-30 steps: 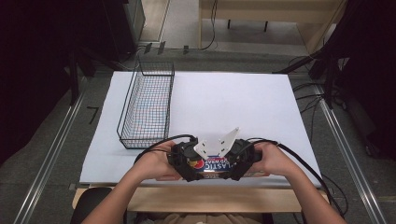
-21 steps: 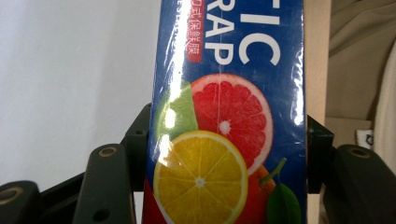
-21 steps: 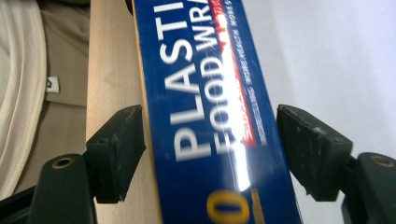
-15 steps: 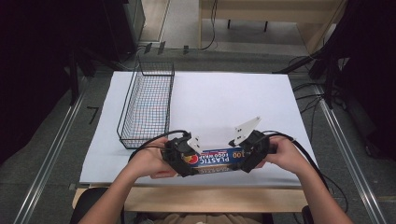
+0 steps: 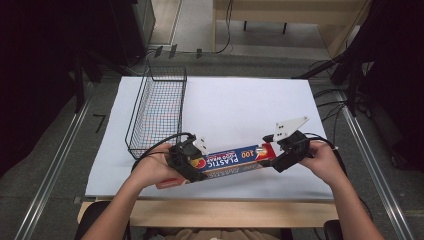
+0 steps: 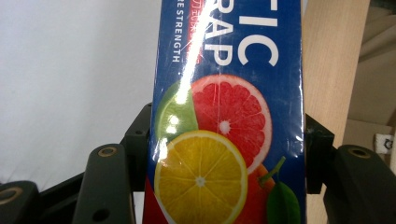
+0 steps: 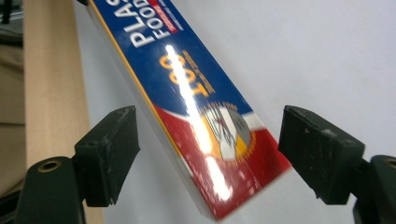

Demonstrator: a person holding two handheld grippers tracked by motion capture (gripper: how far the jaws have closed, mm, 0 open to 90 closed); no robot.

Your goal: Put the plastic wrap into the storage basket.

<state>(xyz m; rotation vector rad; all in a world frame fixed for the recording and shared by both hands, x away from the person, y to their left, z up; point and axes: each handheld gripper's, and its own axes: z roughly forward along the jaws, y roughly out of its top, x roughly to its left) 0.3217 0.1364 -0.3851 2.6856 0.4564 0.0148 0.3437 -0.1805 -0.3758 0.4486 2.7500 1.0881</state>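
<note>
A long blue and red plastic wrap box (image 5: pixel 232 159) with citrus fruit printed on it lies slanted near the table's front edge, its right end farther from me. My left gripper (image 5: pixel 189 162) is shut across the box's left part; in the left gripper view the jaws press both sides of the box (image 6: pixel 229 116) at my left gripper (image 6: pixel 229 142). My right gripper (image 5: pixel 281 151) stands open around the box's right end. In the right gripper view the red end of the box (image 7: pixel 196 102) lies between the spread jaws of my right gripper (image 7: pixel 215 151), with gaps on both sides.
An empty black wire basket (image 5: pixel 157 107) stands at the left of the white table cover (image 5: pixel 245 100), just beyond my left hand. The wooden table edge (image 5: pixel 225 212) runs along the front. Cables trail at the right.
The two grippers, close together over the box's middle a second ago, have moved apart along it. The right one now sits at the right end, and more of the label shows.
</note>
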